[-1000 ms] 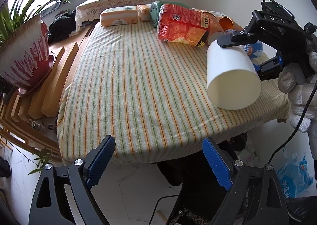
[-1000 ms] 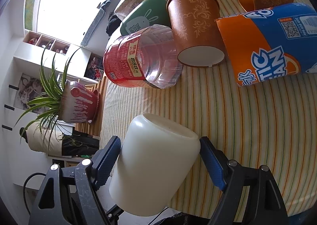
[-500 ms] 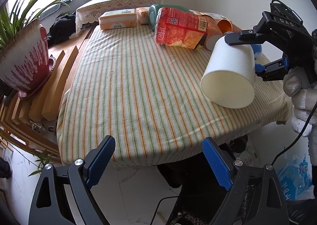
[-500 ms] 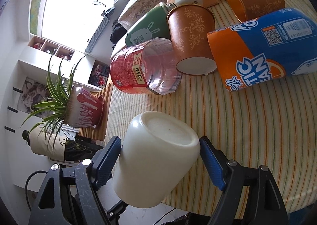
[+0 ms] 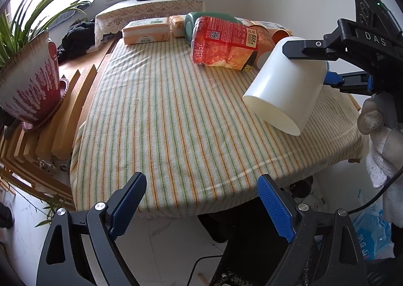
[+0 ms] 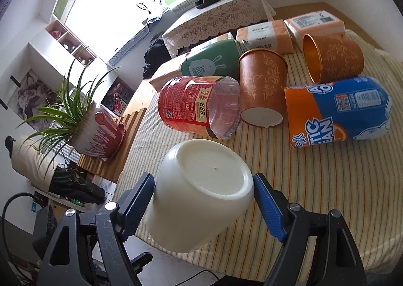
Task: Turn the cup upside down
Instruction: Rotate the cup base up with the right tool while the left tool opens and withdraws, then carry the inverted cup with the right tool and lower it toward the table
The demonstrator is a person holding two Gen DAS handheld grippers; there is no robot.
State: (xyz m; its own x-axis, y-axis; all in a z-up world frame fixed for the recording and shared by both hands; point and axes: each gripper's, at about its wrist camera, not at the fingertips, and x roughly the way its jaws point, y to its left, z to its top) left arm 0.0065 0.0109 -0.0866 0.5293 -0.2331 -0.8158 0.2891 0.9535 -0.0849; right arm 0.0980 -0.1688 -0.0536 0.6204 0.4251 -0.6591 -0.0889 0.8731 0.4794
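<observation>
The white cup hangs in the air over the right part of the table, tilted, rim down toward the striped cloth and base up. The right gripper has its jaws closed on the cup's sides near the base, a grip that leaves the rim free for seating. The left gripper waits at the near edge, jaws wide apart and empty.
</observation>
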